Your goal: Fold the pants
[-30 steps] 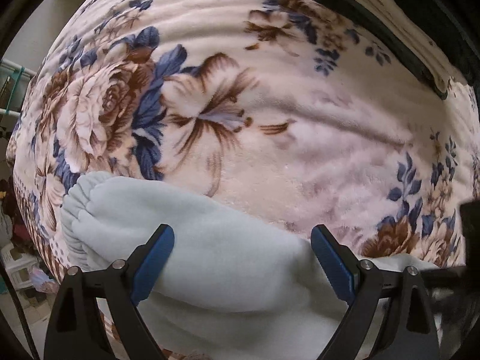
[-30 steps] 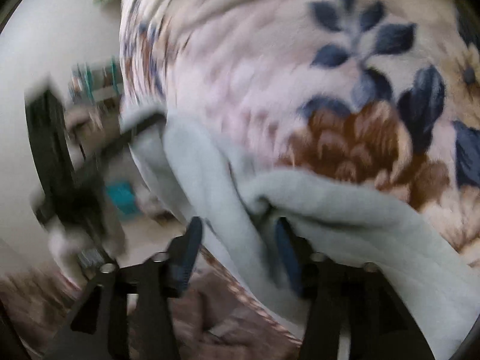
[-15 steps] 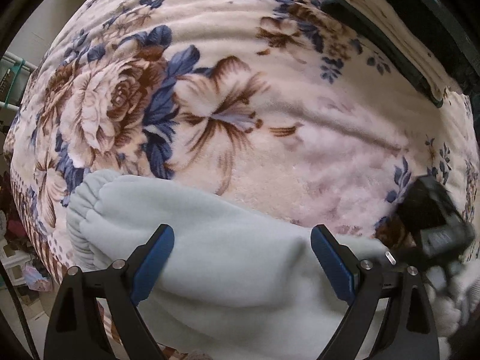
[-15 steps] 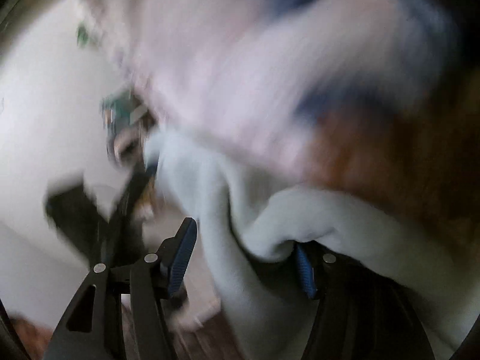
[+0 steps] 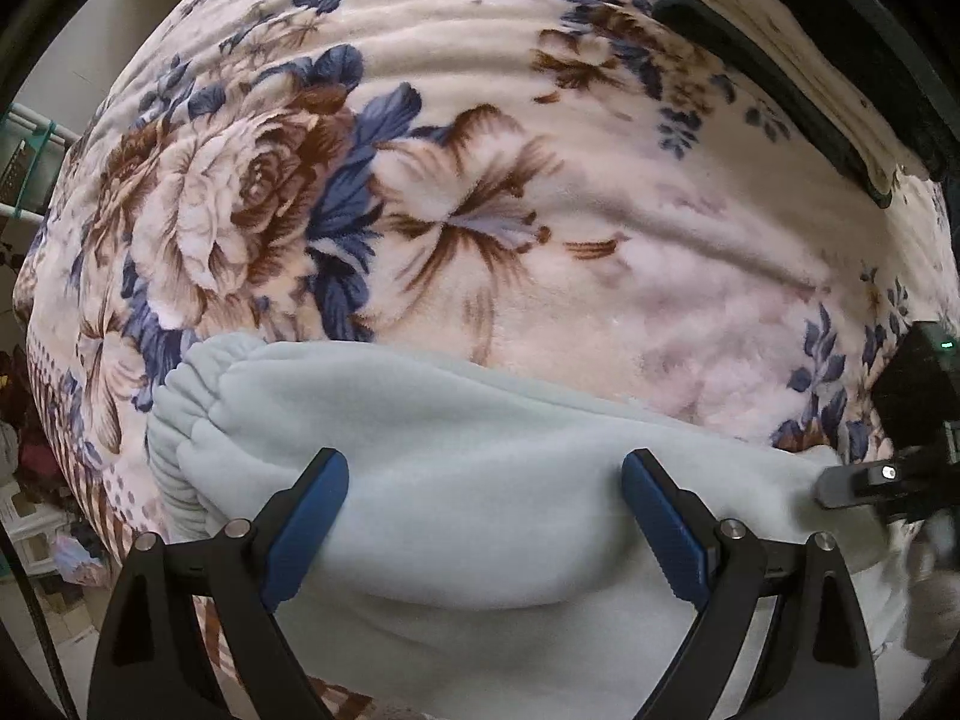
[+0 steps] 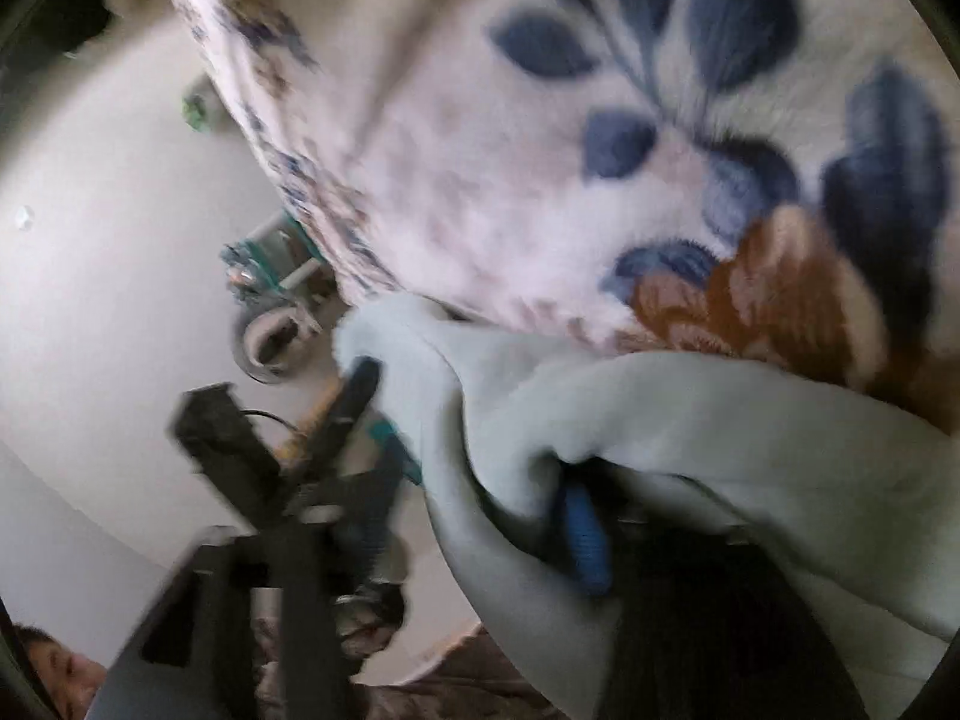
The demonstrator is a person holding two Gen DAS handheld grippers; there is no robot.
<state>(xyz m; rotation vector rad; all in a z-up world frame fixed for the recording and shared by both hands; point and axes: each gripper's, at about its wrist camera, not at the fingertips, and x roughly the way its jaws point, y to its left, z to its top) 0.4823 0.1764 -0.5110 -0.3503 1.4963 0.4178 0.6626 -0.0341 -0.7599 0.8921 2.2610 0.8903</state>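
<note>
On the floral blanket point(image 5: 540, 192) the pale fleece pants point(image 5: 480, 480) lie mid-fold, left gripper point(image 5: 483, 516) spread wide over them, right gripper point(image 6: 480, 516) seemingly pinching cloth despite blur, needing carrying across.

The left gripper point(image 5: 485, 516) has its jaws spread wide, the two blue-padded fingers point(image 5: 306, 519) well apart and resting over the pale fleece near the bed's near edge, closed on nothing. The right gripper point(image 6: 474, 516) is tilted and blurred in its own view; one blue pad point(image 6: 585, 540) is buried in a fold of the fleece, the other finger out to the left. Whether it clamps cannot be told. From the left wrist view, its black body shows at the right edge.
</note>
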